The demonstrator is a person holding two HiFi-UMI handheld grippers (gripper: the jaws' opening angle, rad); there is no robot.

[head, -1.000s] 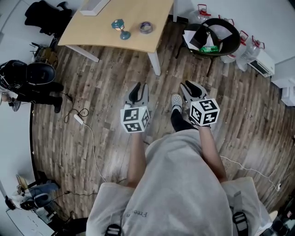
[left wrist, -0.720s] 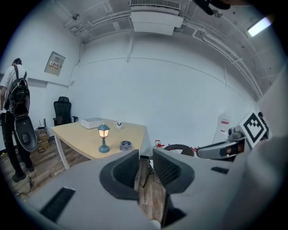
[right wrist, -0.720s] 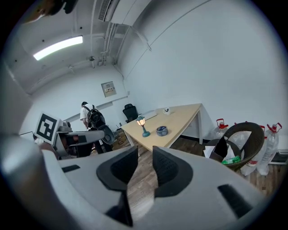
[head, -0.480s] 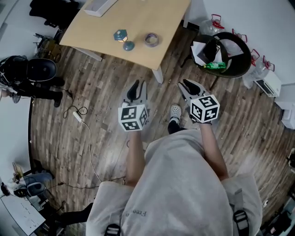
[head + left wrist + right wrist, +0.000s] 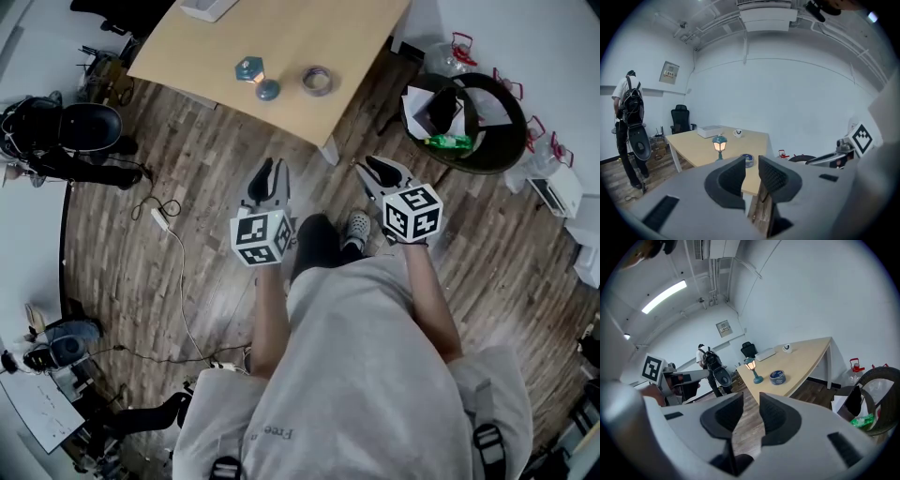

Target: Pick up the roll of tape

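Two empty tools, left gripper [image 5: 266,170] and right gripper [image 5: 373,167], jaws narrowly parted. Approach step; next, reach to roll of tape [image 5: 317,81], upper centre.

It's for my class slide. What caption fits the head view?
Left gripper and right gripper, both empty, over the floor, short of the table holding the roll of tape and lantern.

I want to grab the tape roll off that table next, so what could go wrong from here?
1. The lantern stands close beside the roll of tape on the table; a careless reach could topple it.
2. The left gripper and right gripper have jaws only narrowly apart, likely too narrow for the roll unless widened.
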